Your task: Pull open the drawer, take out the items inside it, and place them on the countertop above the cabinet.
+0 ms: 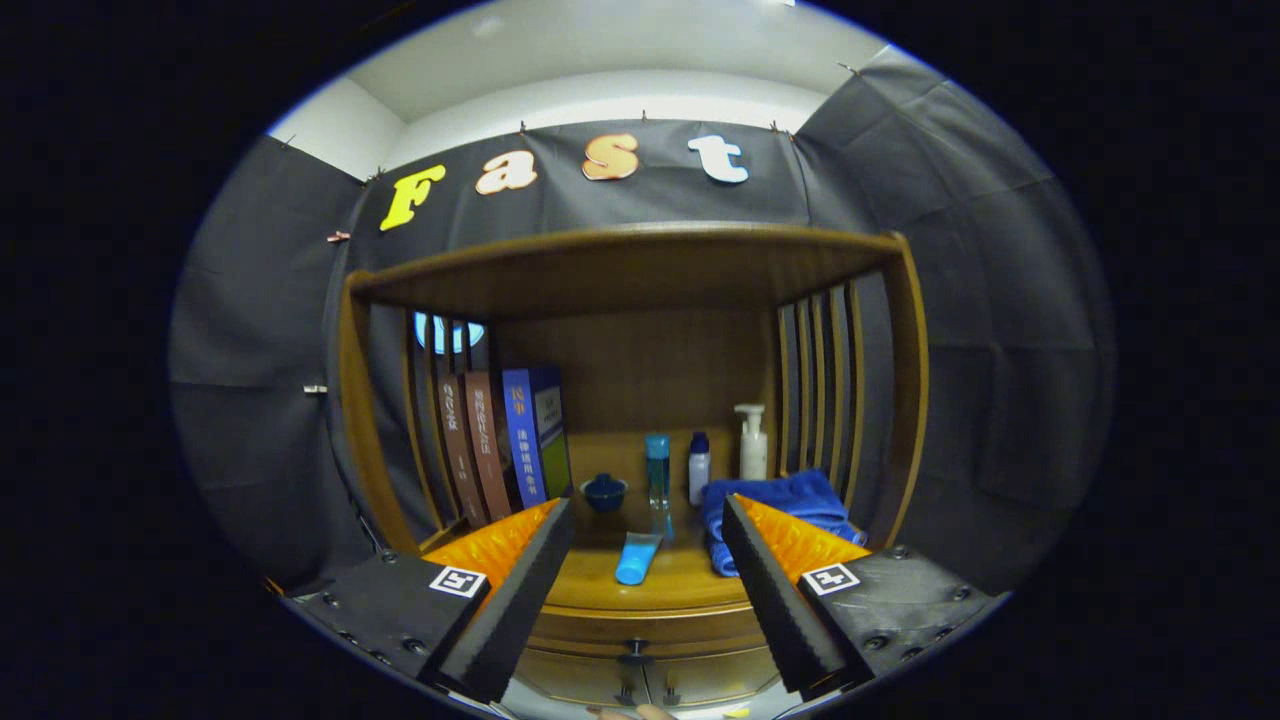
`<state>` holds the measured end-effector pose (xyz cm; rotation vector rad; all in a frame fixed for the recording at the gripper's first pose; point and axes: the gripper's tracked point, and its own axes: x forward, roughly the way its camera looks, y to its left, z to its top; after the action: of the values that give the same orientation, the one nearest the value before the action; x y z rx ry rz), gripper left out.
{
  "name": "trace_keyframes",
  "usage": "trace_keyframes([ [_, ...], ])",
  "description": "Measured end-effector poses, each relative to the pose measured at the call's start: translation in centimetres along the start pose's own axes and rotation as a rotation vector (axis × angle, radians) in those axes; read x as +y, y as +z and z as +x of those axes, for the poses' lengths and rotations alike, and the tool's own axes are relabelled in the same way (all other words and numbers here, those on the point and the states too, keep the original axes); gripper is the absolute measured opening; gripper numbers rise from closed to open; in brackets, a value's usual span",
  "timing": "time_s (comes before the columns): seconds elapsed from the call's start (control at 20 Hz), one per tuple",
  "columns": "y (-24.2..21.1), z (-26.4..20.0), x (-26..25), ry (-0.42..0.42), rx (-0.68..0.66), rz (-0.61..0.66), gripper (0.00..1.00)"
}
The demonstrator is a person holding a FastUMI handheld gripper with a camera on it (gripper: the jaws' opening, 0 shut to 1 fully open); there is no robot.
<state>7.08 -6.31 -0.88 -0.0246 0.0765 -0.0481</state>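
My gripper [645,540] is open, its fingers spread wide with nothing between them, held in front of a wooden cabinet. The countertop [690,580] lies just beyond the fingertips. On it a light blue tube [636,558] lies flat between the fingers. Behind the tube stands a tall clear blue bottle [657,482]. The drawer front [640,625] sits below the countertop, closed, with a small dark knob [635,655] at its middle, low between the fingers.
Further back on the countertop are a small dark blue bowl [604,491], a white bottle with a blue cap [699,467] and a white pump bottle [752,443]. A folded blue towel [785,500] lies by the right finger. Books [505,440] lean at the left. A shelf roof [630,262] hangs overhead, with slatted sides [820,385].
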Motion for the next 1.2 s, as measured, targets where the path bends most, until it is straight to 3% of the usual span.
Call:
trace_keyframes([
  [0.2, 3.0, -2.5, 0.4, 0.027, -0.044, -0.008, 0.99],
  [1.2, 3.7, -6.6, 0.9, 0.063, -0.102, -0.025, 0.99],
])
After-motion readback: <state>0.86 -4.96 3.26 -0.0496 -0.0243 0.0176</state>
